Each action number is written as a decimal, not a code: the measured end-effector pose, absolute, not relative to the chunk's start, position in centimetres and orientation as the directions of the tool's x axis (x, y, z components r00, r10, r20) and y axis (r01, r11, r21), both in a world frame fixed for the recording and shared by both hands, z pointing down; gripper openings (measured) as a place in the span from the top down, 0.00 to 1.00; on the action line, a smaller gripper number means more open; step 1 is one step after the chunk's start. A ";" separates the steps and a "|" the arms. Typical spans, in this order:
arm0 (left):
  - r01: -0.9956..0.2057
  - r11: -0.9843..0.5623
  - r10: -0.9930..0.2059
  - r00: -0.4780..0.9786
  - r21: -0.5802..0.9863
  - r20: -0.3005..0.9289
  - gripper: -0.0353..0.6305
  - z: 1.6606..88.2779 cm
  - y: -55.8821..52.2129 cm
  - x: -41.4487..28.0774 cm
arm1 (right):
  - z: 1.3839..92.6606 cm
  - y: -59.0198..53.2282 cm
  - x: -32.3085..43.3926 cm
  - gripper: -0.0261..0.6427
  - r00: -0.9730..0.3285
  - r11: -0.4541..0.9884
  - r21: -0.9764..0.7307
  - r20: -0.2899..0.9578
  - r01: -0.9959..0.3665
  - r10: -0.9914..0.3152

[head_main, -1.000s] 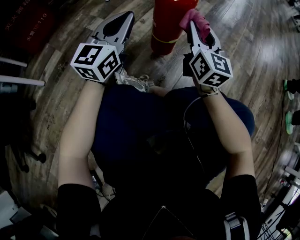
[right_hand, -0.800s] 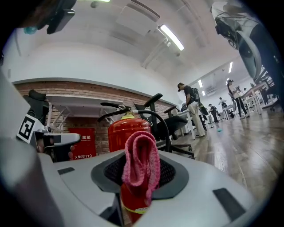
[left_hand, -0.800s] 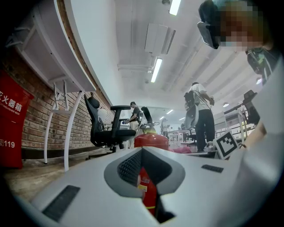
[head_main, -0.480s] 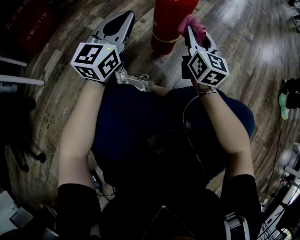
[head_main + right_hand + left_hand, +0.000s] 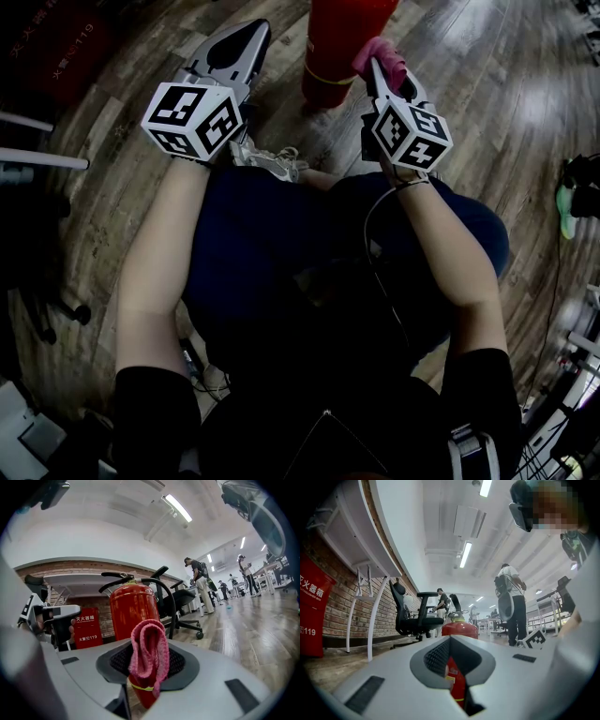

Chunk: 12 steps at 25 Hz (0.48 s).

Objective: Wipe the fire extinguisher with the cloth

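A red fire extinguisher [image 5: 336,47] stands upright on the wooden floor ahead of my knees, with a black handle and hose [image 5: 140,581] on top of its body [image 5: 129,606]. My right gripper [image 5: 380,64] is shut on a folded pink cloth [image 5: 379,54], which lies against the lower right side of the cylinder. That cloth [image 5: 149,656] sticks up between the jaws in the right gripper view. My left gripper [image 5: 246,39] hovers left of the extinguisher [image 5: 457,667], jaws shut with nothing in them, not touching it.
A red fire-equipment box [image 5: 87,627] stands against the brick wall to the left. A black office chair [image 5: 416,618] sits beyond the extinguisher, and people stand further back [image 5: 510,602]. My legs and a shoe [image 5: 272,164] are just below the grippers.
My right gripper has slid left and a little forward with the pink cloth, closer against the extinguisher's lower side. The left gripper has stayed where it was.
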<state>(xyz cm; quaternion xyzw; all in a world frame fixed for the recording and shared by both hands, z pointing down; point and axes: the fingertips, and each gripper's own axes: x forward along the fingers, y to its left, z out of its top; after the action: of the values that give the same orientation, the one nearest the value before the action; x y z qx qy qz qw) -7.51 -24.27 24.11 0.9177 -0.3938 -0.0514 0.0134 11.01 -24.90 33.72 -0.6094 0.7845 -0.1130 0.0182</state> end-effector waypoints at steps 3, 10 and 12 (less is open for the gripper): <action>-0.721 -0.690 -0.724 0.685 0.065 -0.085 0.93 24.1 -24.3 -7.5 | 34.5 -25.0 11.0 0.75 -0.257 0.228 -0.200 0.131 -0.953 -0.958; -0.720 -0.691 -0.723 0.685 0.066 -0.089 0.93 23.9 -24.1 -7.5 | 36.6 -25.1 11.0 0.75 -0.258 0.219 -0.203 0.185 -0.954 -0.948; -0.720 -0.690 -0.723 0.685 0.067 -0.090 0.92 23.9 -24.1 -7.5 | 37.2 -25.2 11.0 0.75 -0.258 0.217 -0.205 0.200 -0.954 -0.945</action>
<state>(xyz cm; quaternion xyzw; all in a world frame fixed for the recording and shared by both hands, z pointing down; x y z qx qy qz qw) -7.50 -24.15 23.91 0.9177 -0.3933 -0.0548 0.0131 10.98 -25.19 37.19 -0.6088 0.7800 -0.1440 -0.0158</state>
